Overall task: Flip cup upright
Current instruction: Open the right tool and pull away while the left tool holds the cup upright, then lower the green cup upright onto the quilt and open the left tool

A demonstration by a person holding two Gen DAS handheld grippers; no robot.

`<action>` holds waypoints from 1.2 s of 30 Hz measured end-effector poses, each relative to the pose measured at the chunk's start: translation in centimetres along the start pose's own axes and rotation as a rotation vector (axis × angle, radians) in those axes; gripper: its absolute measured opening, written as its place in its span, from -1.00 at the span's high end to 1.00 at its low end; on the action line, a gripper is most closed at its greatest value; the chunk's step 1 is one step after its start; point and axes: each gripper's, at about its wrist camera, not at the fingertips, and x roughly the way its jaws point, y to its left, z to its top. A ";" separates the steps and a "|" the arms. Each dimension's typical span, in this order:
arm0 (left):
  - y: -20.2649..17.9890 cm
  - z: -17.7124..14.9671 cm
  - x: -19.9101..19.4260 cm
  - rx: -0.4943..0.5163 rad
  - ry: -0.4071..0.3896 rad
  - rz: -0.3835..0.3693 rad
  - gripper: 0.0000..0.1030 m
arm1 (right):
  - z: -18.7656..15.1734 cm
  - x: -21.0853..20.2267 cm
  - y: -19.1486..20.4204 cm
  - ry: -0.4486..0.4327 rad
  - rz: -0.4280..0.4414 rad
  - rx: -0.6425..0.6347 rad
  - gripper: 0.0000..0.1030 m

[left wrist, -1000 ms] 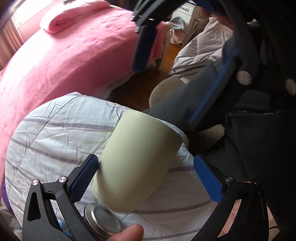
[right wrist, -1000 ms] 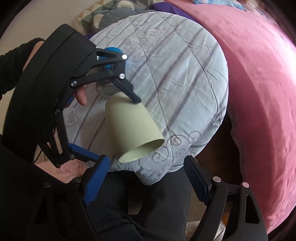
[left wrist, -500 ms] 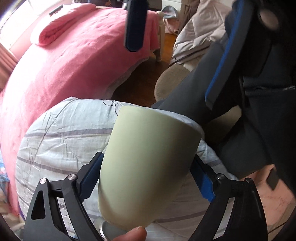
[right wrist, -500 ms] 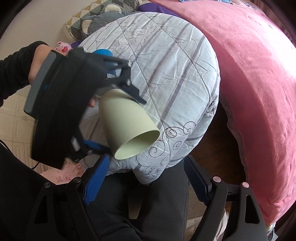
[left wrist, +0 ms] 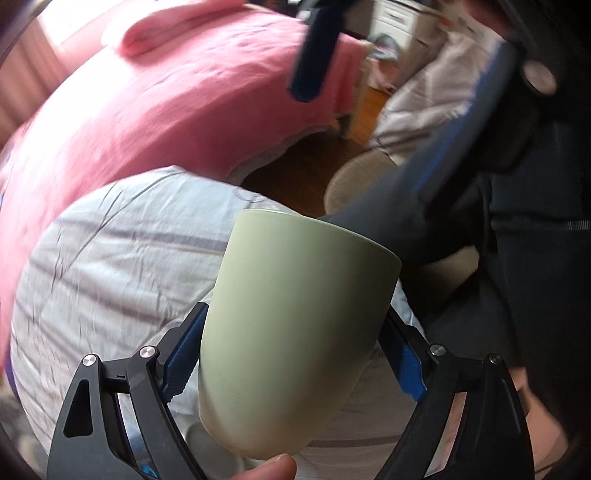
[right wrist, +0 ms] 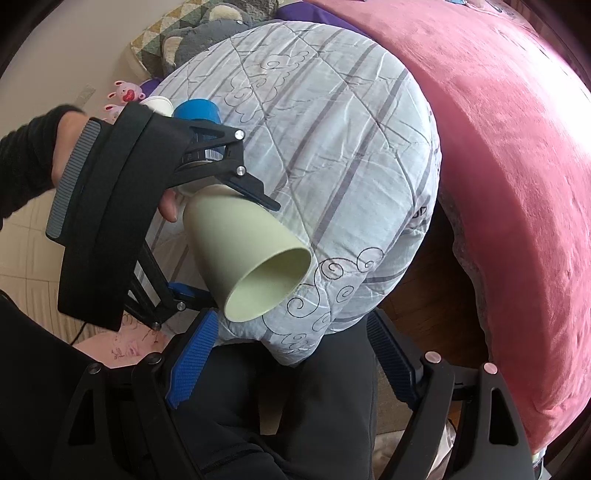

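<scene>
A pale green cup [left wrist: 291,332] is clamped between the blue pads of my left gripper [left wrist: 291,354], which is shut on its lower body. It is lifted off the striped quilt [left wrist: 122,266] and tilted on its side. In the right wrist view the cup [right wrist: 243,251] points its open mouth toward that camera, held by the left gripper [right wrist: 229,236]. My right gripper [right wrist: 291,358] is open and empty, just below the cup's mouth, with its blue pads [right wrist: 192,365] spread wide.
A pink blanket [right wrist: 517,166] covers the bed beside the quilt. A blue cup [right wrist: 197,110] and a white cup [right wrist: 159,103] sit behind the left gripper. A grey plush toy [right wrist: 207,33] lies at the back. Dark wooden floor [left wrist: 295,166] shows between bed and quilt.
My left gripper closed on the cup, lifted it off the quilt and tipped its mouth up toward the right gripper. The right gripper stayed open and nearly still.
</scene>
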 end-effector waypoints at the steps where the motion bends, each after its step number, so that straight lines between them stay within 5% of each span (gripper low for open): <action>1: -0.1 -0.2 -0.6 -0.026 -0.006 0.004 -0.72 | 0.2 -0.2 -0.1 -0.003 -0.001 -0.005 -0.62; 8: 2.3 -0.7 -3.6 -0.374 -0.155 0.095 -0.70 | 1.1 -1.0 -1.0 -0.040 -0.019 -0.034 -0.63; 16: 2.9 -3.2 -4.8 -0.665 -0.320 0.346 -0.67 | 2.7 -0.6 -1.4 -0.146 -0.019 -0.164 -0.63; 28: -3.9 -4.2 -4.8 -0.921 -0.515 0.815 -0.67 | -1.3 0.3 -3.2 -0.423 0.034 -0.396 -0.63; 32: -6.9 -4.1 -5.8 -1.080 -0.609 0.879 -0.67 | -3.4 -1.3 -2.8 -0.503 0.018 -0.449 -0.63; 36: -9.5 -4.1 -6.7 -1.191 -0.650 0.980 -0.67 | -3.1 -2.9 -2.2 -0.557 0.090 -0.448 -0.63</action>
